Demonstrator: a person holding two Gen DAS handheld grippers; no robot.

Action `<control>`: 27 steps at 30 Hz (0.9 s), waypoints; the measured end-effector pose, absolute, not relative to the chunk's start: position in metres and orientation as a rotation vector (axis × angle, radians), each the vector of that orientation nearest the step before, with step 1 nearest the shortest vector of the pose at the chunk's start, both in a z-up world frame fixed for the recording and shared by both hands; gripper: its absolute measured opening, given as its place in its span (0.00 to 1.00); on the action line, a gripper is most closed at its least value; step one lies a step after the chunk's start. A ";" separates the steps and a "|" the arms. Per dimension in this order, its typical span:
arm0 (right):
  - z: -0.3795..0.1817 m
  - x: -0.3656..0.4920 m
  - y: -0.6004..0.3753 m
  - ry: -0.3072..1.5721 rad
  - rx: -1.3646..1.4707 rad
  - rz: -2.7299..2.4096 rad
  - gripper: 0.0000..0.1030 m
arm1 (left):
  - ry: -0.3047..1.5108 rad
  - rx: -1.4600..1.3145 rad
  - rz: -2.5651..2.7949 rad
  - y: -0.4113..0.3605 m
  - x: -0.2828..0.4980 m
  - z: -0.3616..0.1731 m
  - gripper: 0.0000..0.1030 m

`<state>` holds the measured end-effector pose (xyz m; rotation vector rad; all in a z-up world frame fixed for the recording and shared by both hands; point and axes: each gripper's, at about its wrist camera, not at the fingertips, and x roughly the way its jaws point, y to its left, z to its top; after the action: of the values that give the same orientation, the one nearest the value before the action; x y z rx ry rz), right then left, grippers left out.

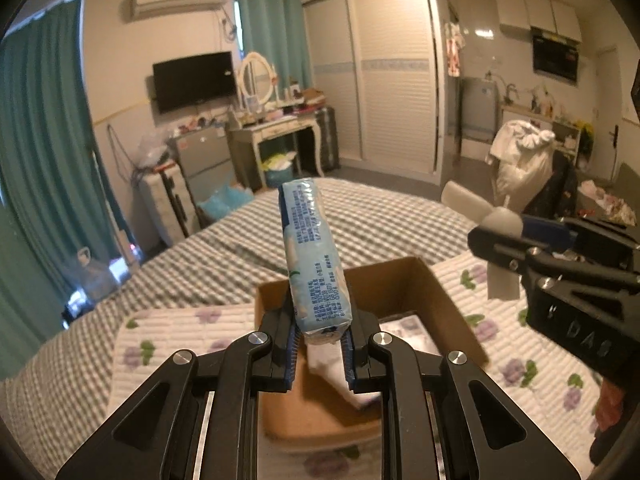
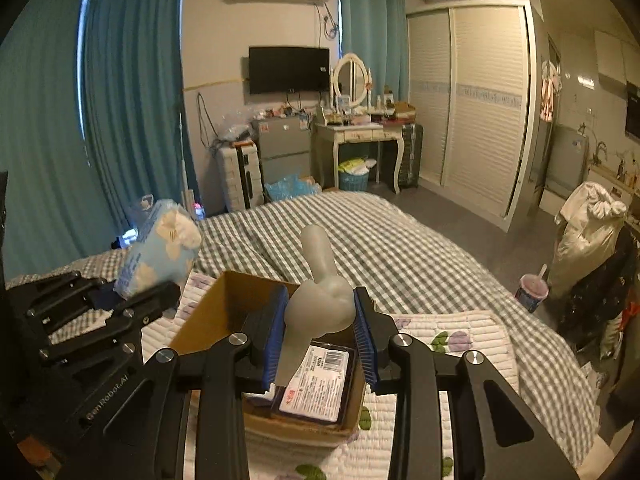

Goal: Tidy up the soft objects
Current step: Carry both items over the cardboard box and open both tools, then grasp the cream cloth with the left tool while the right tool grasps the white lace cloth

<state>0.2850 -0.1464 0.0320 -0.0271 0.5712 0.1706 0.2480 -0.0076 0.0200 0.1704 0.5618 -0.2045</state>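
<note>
My left gripper [image 1: 320, 354] is shut on a light blue tissue pack [image 1: 312, 256], held upright above the open cardboard box [image 1: 448, 300]. The pack also shows in the right wrist view [image 2: 160, 252]. My right gripper [image 2: 320, 336] is shut on a pale grey soft toy [image 2: 320, 296] with a long limb pointing up, held above the same box [image 2: 204, 320]. The toy also shows in the left wrist view [image 1: 496, 224], at the right. Inside the box lies a dark packet with a white label [image 2: 316, 388].
The box stands on a white floral quilted pad [image 1: 168, 344] on a grey checked bed [image 2: 420, 248]. Beyond the bed are a dressing table [image 2: 360, 132], a wardrobe [image 2: 472, 100] and teal curtains [image 2: 128, 100]. A drink cup [image 2: 532, 290] stands at the bed's right edge.
</note>
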 end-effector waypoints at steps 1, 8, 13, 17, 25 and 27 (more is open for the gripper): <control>0.024 0.293 -0.146 0.583 -0.025 0.172 0.32 | 0.575 0.172 -0.207 -0.008 0.258 0.011 0.16; -0.041 0.347 -0.145 0.687 0.012 0.199 0.32 | 0.690 0.144 -0.211 -0.005 0.299 -0.039 0.16; -0.072 0.369 -0.149 0.731 0.044 0.214 0.33 | 0.737 0.142 -0.217 -0.007 0.309 -0.059 0.17; -0.079 0.374 -0.153 0.751 0.068 0.210 0.36 | 0.715 0.152 -0.234 -0.009 0.305 -0.059 0.21; -0.012 0.330 -0.160 0.667 0.058 0.142 0.59 | 0.625 0.112 -0.179 -0.002 0.267 0.009 0.78; 0.018 0.310 -0.160 0.634 0.045 0.129 0.63 | 0.589 0.116 -0.166 0.001 0.252 0.034 0.78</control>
<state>0.3096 -0.1600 0.0178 0.0453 0.6336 0.1293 0.2521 0.0013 0.0337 0.1164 0.5894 -0.1661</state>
